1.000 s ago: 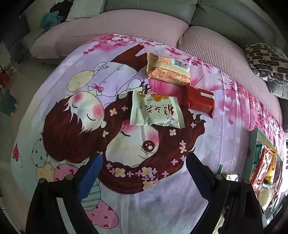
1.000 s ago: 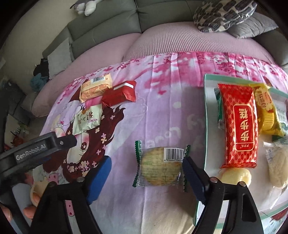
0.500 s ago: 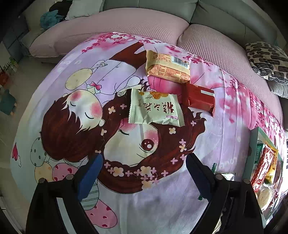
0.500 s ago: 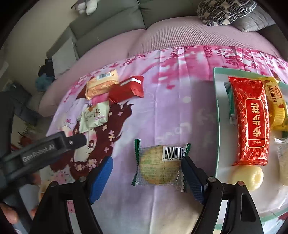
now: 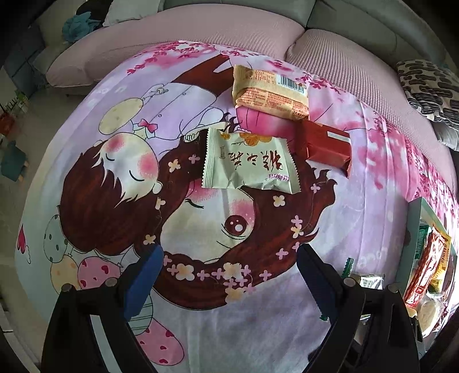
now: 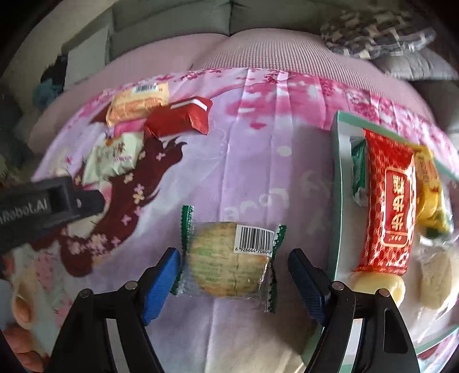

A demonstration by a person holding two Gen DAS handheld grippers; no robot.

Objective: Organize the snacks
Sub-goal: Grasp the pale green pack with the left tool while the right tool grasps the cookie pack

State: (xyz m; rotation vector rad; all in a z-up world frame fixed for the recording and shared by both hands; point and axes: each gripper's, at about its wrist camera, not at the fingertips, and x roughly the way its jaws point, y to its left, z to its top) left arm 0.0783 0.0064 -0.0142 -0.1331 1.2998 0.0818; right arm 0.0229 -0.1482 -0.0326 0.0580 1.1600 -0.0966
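Right gripper (image 6: 233, 275) has dropped, astride clear-wrapped biscuit (image 6: 228, 264), tray (image 6: 338, 183) just beside.

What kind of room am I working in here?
Most likely a home living room: a grey-green sofa with a patterned cushion, and a cartoon-print cloth spread over a low surface.

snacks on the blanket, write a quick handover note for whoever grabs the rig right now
Right gripper: open, jaws straddling the clear-wrapped round biscuit, not pressing it.
Left gripper: open, empty, above the blanket.
Done: tray holds the long red pack and several other snacks.
Left: the biscuit, then the pale green packet, orange packet and dark red packet.
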